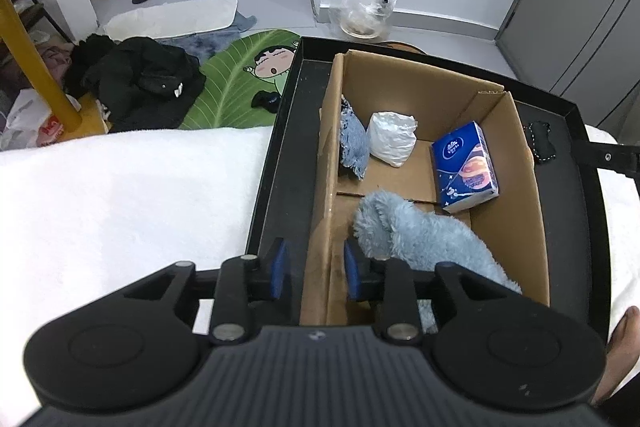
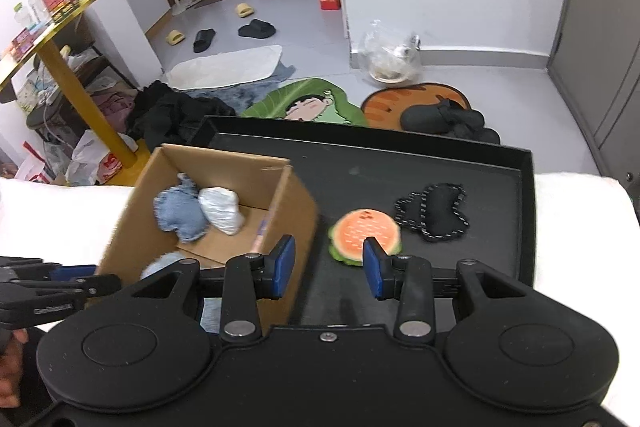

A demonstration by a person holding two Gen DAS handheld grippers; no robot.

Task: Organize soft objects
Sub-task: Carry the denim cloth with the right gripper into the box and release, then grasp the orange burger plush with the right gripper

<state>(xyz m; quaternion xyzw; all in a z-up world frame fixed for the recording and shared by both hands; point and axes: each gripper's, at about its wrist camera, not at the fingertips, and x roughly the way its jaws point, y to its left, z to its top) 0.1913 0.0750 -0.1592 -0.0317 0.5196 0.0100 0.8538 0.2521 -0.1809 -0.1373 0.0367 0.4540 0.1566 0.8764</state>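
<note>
An open cardboard box [image 1: 516, 195] stands in a black tray [image 1: 288, 131]. Inside it lie a frayed denim piece [image 1: 354, 139], a white crumpled wad [image 1: 390, 143], a blue tissue pack [image 1: 466, 167] and a fluffy light-blue cloth [image 1: 408, 235]. My left gripper [image 1: 316, 269] straddles the box's near left wall, and its blue pads stand off the cardboard on both sides. My right gripper [image 2: 329, 267] hangs open and empty over the tray [image 2: 440, 163]. Just beyond its tips lies a watermelon-slice plush [image 2: 360, 233]. A black plush with dotted stitching [image 2: 434, 213] rests farther right.
The tray sits on a white fluffy cover [image 1: 120, 195]. On the floor beyond are a heap of black clothes [image 1: 140, 79], a green leaf rug [image 1: 240, 75], a yellow table leg [image 1: 32, 39] and several slippers. A grey cabinet [image 1: 580, 7] stands at the right.
</note>
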